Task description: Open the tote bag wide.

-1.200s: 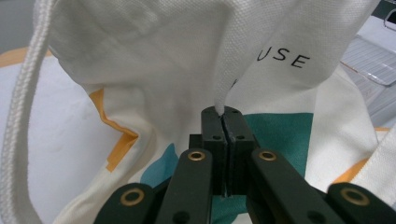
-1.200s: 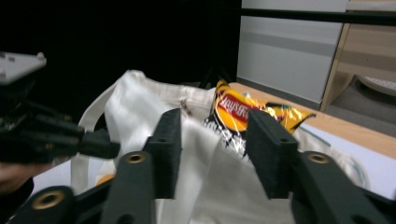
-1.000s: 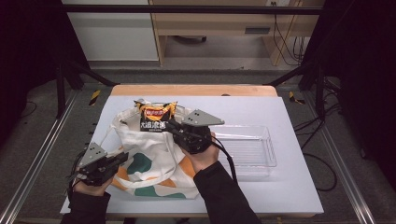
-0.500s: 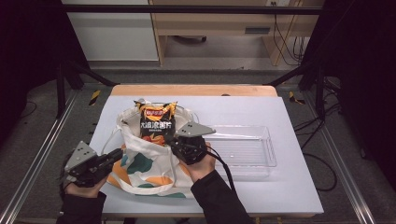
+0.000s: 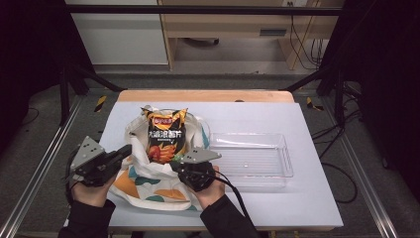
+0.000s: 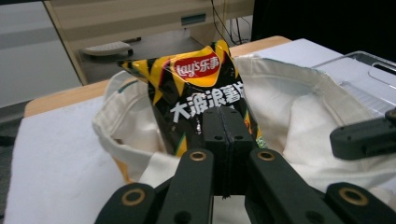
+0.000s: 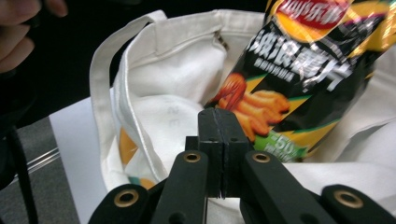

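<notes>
A black and yellow chip bag [image 5: 166, 133] stands upright in the mouth of a white cloth tote bag [image 5: 148, 186] with orange and green patches. My left gripper [image 5: 127, 149] is at the tote's left rim, pointing at the chips [image 6: 201, 84]. Its jaws [image 6: 223, 122] are pressed together, having just closed a little further; I cannot make out cloth between them. My right gripper [image 5: 175, 164] is at the tote's near right rim, also shut [image 7: 218, 119], just short of the chip bag [image 7: 299, 79]. It also appears in the left gripper view [image 6: 364, 137].
A clear plastic tray [image 5: 250, 159] lies on the white table [image 5: 307, 198] just right of the tote. A wooden strip [image 5: 203, 95] runs along the table's far edge. Dark metal frame rails flank the table.
The right gripper has dropped and drawn back from over the tote to its near rim. The left gripper has risen and shifted left. The chip bag stands more upright and exposed.
</notes>
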The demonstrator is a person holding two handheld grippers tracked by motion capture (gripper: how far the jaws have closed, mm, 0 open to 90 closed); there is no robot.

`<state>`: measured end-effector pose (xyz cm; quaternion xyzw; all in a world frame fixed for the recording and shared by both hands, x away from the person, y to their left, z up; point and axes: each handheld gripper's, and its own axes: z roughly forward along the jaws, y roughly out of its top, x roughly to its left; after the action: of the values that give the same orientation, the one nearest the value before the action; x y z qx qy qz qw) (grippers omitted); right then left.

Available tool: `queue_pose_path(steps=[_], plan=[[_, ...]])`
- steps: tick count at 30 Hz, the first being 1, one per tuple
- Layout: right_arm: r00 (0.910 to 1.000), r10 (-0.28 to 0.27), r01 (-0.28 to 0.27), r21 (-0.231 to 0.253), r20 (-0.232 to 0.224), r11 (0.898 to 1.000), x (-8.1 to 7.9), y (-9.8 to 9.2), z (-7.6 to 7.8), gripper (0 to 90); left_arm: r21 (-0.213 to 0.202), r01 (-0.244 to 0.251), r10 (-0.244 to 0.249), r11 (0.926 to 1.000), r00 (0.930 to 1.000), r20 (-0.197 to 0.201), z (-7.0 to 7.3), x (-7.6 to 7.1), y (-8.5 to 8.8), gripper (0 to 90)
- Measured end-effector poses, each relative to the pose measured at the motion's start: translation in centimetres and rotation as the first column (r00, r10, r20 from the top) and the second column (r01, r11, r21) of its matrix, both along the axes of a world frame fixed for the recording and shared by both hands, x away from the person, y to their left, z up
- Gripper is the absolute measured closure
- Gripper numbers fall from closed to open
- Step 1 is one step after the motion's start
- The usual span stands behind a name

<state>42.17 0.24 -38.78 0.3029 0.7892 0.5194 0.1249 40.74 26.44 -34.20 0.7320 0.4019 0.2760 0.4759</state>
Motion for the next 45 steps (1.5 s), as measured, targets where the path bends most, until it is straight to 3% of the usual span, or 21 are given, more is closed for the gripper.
queue_pose_path(steps=[4, 11, 13, 16, 20, 24, 29, 34, 38, 45], plan=[[0.9998, 0.014, -0.014, -0.016, -0.014, 1.0, -0.6, 0.4, -1.3, 89.1, 0.051, 0.012, -0.009, 0.9986, 0.9989, -0.046, -1.5, 0.8, -0.8, 89.8], [0.9985, 0.03, -0.031, -0.011, -0.046, 0.999, -1.3, 0.2, -3.2, 89.4, 0.075, 0.014, -0.004, 0.9971, 0.9919, -0.127, -4.2, 1.3, -0.6, 89.9], [0.998, 0.032, -0.033, -0.013, -0.055, 0.999, -1.4, 0.2, -3.7, 89.3, 0.087, 0.018, -0.004, 0.996, 0.987, -0.161, -5.4, 1.2, -0.3, 89.9], [0.9974, 0.03, -0.031, -0.018, -0.066, 0.999, -1.6, 0.3, -4.3, 88.9, 0.083, 0.022, -0.007, 0.9963, 0.9827, -0.185, -6.1, 1.1, 0.1, 89.9], [0.9986, -0.001, -0.001, -0.044, -0.053, 0.999, -1.6, -0.1, -4.6, 88.8, 0.128, 0.028, 0.005, 0.9914, 0.968, -0.251, -8.1, 1.2, 0.3, 89.9], [0.9983, -0.026, 0.024, -0.041, -0.052, 0.999, -1.5, -0.8, -4.7, 89.2, 0.153, 0.026, 0.016, 0.9879, 0.9628, -0.27, -8.9, 1.3, 0.4, 90.0], [0.9965, -0.062, 0.059, -0.055, -0.056, 0.997, -1.3, -1.6, -5.4, 89.2, 0.185, 0.014, 0.037, 0.9827, 0.9618, -0.271, -9.2, 1.3, 0.7, 89.9], [0.9938, -0.082, 0.076, -0.072, -0.076, 0.994, -1.4, -1.8, -6.5, 89.2, 0.168, 0.008, 0.043, 0.9857, 0.9545, -0.295, -9.8, 1.3, 1.5, 89.9], [0.9904, -0.092, 0.084, -0.075, -0.103, 0.994, -1.5, -2.0, -7.6, 89.2, 0.183, 0.011, 0.046, 0.983, 0.9513, -0.305, -10.4, 0.8, 1.8, 90.0], [0.987, -0.116, 0.107, -0.084, -0.111, 0.991, -1.5, -2.5, -8.9, 89.8, 0.2, 0.012, 0.053, 0.9798, 0.9469, -0.317, -10.9, 0.4, 1.7, 89.9]])
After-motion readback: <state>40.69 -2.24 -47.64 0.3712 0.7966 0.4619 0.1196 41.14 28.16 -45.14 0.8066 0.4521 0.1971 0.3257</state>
